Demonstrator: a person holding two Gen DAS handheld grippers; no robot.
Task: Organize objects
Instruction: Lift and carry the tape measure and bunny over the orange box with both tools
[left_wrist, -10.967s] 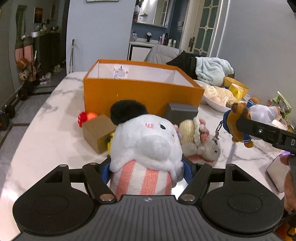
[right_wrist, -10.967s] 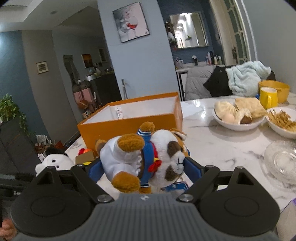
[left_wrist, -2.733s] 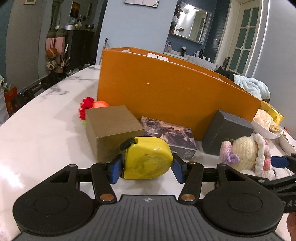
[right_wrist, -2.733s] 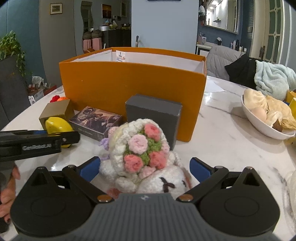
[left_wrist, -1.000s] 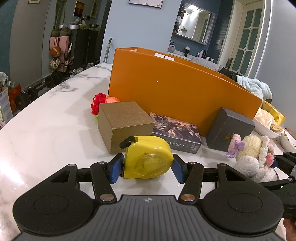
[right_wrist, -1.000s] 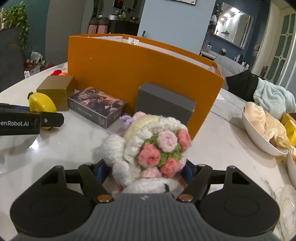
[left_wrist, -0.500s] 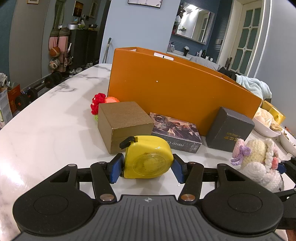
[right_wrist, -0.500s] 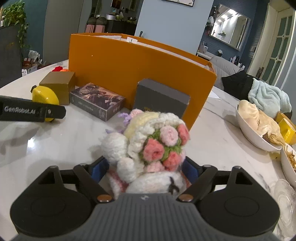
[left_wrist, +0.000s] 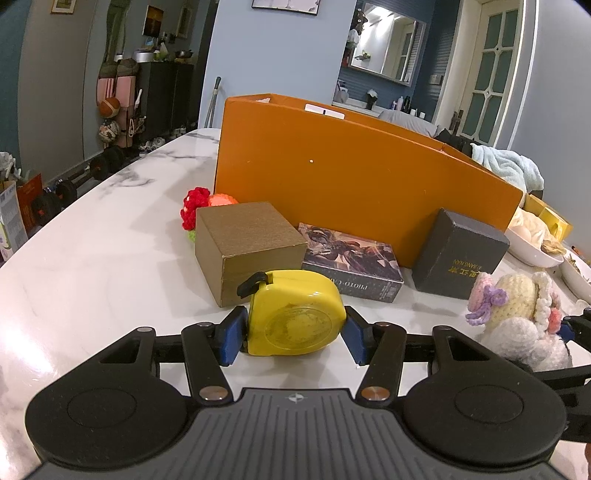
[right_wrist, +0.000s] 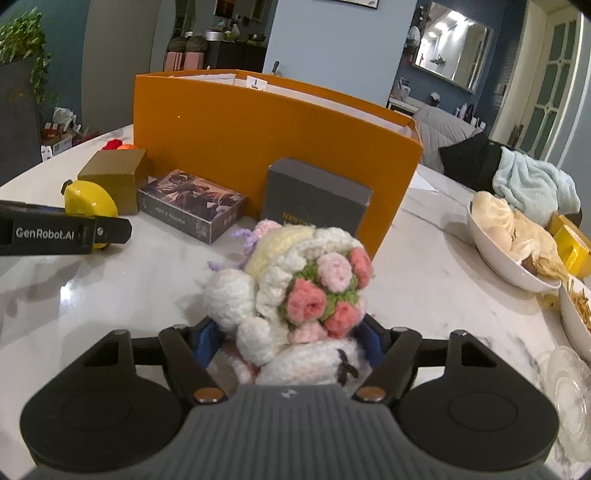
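Observation:
My left gripper (left_wrist: 293, 334) is shut on a yellow tape measure (left_wrist: 295, 314), its blue pads against both sides, low over the white marble table (left_wrist: 92, 266). My right gripper (right_wrist: 290, 343) holds a crocheted doll with pink flowers (right_wrist: 295, 280); its jaws are closing, pads pressed into the doll's sides. The doll (left_wrist: 517, 317) also shows at the right in the left wrist view. A tall orange box (left_wrist: 351, 177) stands behind both, open at the top. In the right wrist view the tape measure (right_wrist: 90, 201) sits at the far left behind a black finger.
In front of the orange box (right_wrist: 258, 140) stand a brown carton (left_wrist: 247, 247), a flat photo-card box (left_wrist: 351, 258) and a dark grey box (left_wrist: 458, 254). A red and orange crochet piece (left_wrist: 199, 206) lies at its left corner. Food bowls (right_wrist: 509, 236) and a glass dish (right_wrist: 569, 384) are at the right.
The right gripper's pads spread apart and then closed back onto the doll, which shifted a little in the grip. The left gripper and tape measure stayed put.

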